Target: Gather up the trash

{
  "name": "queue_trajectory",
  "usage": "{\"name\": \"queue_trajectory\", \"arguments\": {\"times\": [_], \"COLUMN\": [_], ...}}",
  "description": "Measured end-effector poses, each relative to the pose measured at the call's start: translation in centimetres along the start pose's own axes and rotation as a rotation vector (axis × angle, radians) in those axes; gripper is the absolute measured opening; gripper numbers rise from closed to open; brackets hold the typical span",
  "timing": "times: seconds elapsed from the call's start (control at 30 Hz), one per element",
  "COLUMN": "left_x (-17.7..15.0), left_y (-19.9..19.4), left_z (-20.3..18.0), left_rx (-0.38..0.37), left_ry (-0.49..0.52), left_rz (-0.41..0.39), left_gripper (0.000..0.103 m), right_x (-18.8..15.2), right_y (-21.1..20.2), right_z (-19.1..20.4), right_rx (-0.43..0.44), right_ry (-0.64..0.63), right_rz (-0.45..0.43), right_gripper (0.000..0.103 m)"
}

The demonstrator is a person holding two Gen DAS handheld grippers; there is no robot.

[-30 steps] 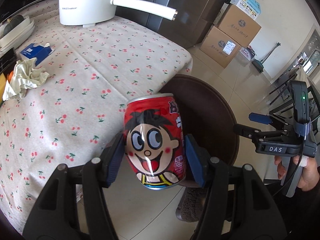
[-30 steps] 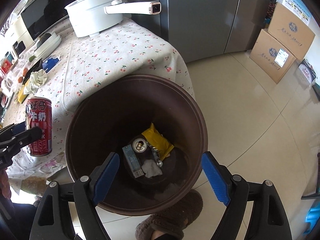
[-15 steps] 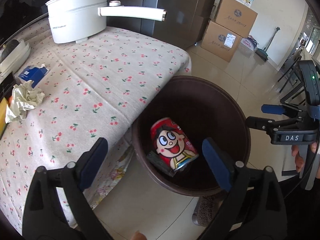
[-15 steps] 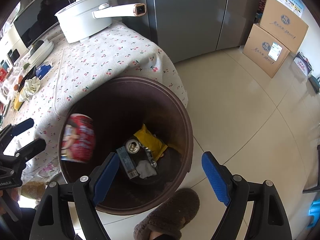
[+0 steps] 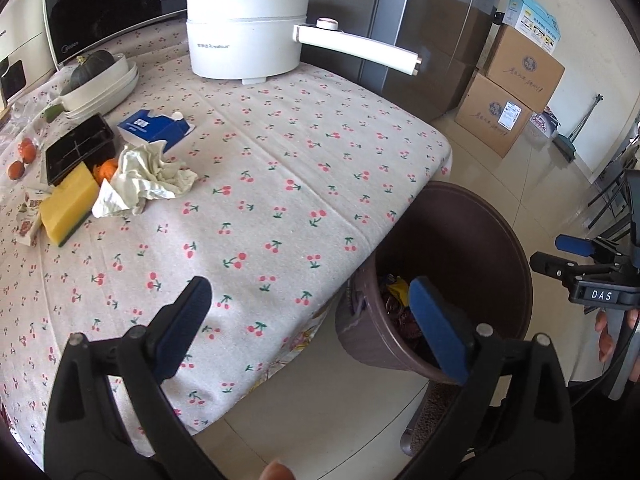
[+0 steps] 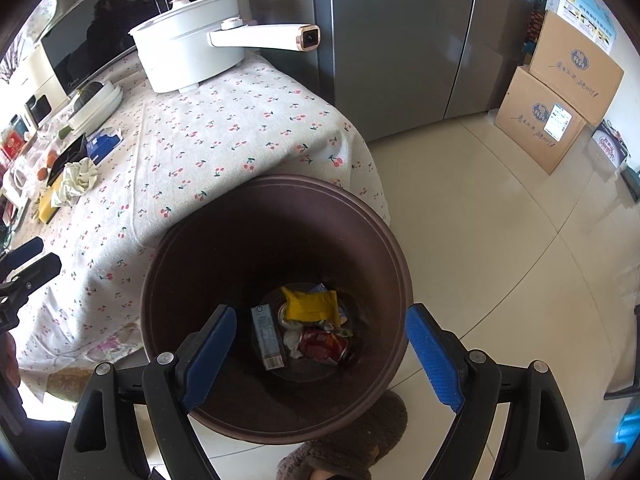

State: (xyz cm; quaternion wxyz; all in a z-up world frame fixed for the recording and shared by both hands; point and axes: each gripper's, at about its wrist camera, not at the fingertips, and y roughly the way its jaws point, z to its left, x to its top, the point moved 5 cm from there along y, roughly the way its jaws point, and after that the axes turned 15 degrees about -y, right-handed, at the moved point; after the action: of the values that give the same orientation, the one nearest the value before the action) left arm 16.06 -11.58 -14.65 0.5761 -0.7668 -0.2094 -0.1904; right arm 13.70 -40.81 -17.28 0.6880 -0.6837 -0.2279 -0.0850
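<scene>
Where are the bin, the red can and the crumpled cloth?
bin (image 6: 400, 280): right wrist view, right rim.
red can (image 6: 324, 344): right wrist view, its side, lying at the bin's bottom.
crumpled cloth (image 5: 148, 176): left wrist view, its middle, on the table.

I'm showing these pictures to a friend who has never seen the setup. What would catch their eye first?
Probably the brown bin on the floor beside the table, with a red can, a yellow wrapper and a carton at its bottom. Then the cherry-print tablecloth, with a white pot at its far end and a crumpled tissue near a yellow sponge.
</scene>
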Motion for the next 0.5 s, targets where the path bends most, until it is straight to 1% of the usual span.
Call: {"name": "queue_trajectory", "arguments": {"times": [0.27, 0.5], "left_x": [0.8, 1.3], "left_y": [-1.9, -3.7], "left_z": [3.7, 6.4], "left_rx": [0.028, 0.049], "left_ry": [-0.064, -0.116], "left_rz": [-0.025, -0.057], "left_gripper": [0.099, 0.099], "right_x": [2.7, 5.1], "right_y": [-0.7, -1.0], "right_z": [3.3, 7.1], "right_rx": [0.026, 0.045], "right_ry": [-0.053, -0.114], "right_rz": [-0.038, -0.066], "right_gripper": [0.089, 0.090]}}
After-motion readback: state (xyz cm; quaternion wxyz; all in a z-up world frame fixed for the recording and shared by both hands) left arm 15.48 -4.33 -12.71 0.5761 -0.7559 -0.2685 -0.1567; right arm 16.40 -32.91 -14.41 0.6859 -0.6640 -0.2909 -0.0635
